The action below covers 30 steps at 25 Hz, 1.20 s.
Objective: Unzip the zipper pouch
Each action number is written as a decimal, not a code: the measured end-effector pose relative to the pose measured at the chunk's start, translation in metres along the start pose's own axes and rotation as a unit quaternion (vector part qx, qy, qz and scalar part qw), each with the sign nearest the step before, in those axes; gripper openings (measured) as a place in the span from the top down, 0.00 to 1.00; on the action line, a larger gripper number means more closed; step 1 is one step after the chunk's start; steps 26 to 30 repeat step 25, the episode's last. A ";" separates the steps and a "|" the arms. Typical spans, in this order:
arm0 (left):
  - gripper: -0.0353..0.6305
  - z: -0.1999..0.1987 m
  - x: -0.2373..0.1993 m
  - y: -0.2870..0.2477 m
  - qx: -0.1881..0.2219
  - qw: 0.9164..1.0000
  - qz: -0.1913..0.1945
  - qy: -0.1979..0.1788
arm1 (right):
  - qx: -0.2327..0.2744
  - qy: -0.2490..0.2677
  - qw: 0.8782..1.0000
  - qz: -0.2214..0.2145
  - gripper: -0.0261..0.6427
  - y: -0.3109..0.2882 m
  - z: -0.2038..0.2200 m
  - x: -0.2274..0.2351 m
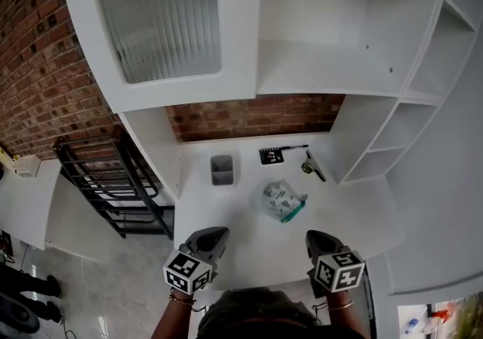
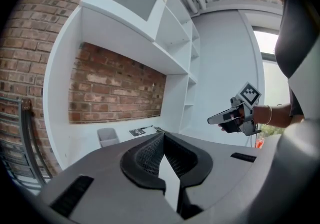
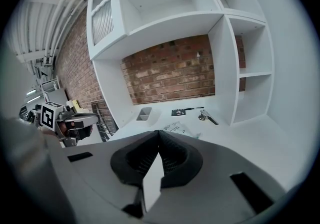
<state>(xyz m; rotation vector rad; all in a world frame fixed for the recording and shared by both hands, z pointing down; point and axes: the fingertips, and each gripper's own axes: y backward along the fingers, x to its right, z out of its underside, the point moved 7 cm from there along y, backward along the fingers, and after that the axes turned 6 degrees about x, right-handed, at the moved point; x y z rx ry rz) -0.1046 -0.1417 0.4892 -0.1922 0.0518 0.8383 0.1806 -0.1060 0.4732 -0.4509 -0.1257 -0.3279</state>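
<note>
The zipper pouch (image 1: 282, 201) is clear plastic with a teal zipper and lies flat in the middle of the white desk (image 1: 355, 213). Both grippers hover at the desk's near edge, short of the pouch and apart from it. My left gripper (image 1: 218, 232) is shut with nothing between its jaws, and its tip (image 2: 162, 134) points toward the back wall. My right gripper (image 1: 314, 237) is also shut and empty. In the right gripper view, part of the pouch (image 3: 176, 127) shows just past that gripper's tip (image 3: 159, 132). Each gripper shows in the other's view: left (image 3: 80, 118), right (image 2: 225, 116).
A small grey bin (image 1: 222, 170) stands at the back left of the desk. A black card (image 1: 272, 155) with a pen and a metal tool (image 1: 312, 167) lie near the brick wall. White shelves (image 1: 392, 134) rise on the right, and a black rack (image 1: 113, 179) stands on the left.
</note>
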 end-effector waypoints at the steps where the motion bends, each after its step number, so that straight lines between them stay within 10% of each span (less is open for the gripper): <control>1: 0.94 -0.004 0.001 0.001 0.001 1.000 0.001 -0.005 | 0.002 0.002 1.000 -0.001 0.96 0.001 -0.001 -0.001; 30: 0.94 0.002 0.010 -0.007 -0.007 1.000 -0.012 0.003 | 0.005 0.039 0.999 -0.011 0.96 -0.005 0.004 0.006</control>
